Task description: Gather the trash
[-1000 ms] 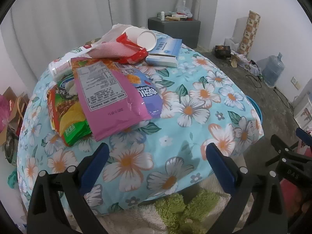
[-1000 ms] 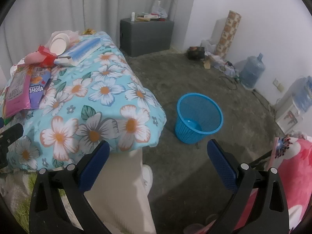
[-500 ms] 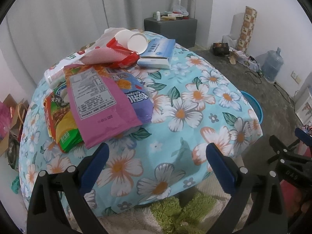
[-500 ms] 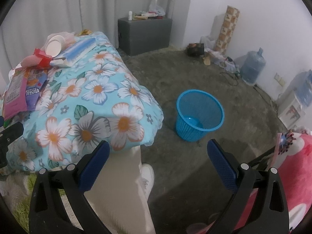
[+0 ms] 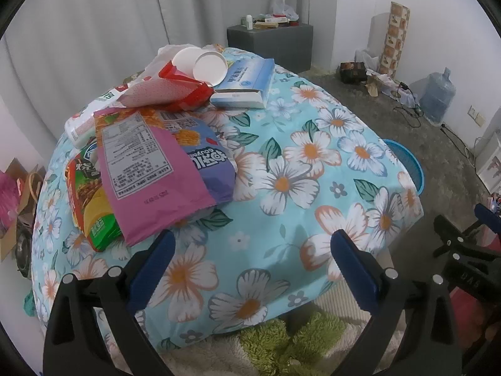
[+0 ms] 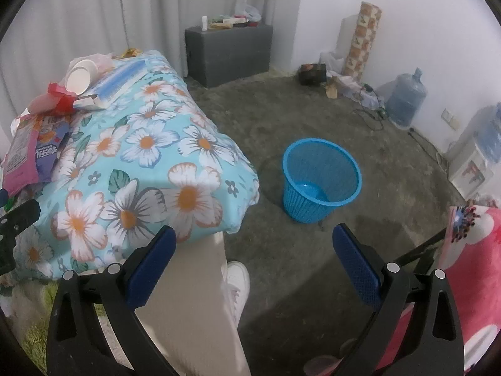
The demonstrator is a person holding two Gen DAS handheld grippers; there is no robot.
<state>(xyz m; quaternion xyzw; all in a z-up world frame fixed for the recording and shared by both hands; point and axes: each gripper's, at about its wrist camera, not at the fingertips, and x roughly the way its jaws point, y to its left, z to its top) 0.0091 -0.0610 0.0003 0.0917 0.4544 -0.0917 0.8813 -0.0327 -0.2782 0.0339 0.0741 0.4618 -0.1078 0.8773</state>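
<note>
Wrappers (image 5: 150,169) heaped on floral table (image 5: 313,206) | both tools (left (image 5: 250,263), right (image 6: 253,263)) agape, empty | bin (image 6: 322,181) on floor

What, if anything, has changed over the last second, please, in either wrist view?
The left tongs have eased forward toward the pink snack bag, which now sits lower and nearer in their view. The right tongs drifted slightly, the blue basket sliding a little right. Nothing was gripped or released; both tongs stay open and the trash pile is undisturbed.
</note>
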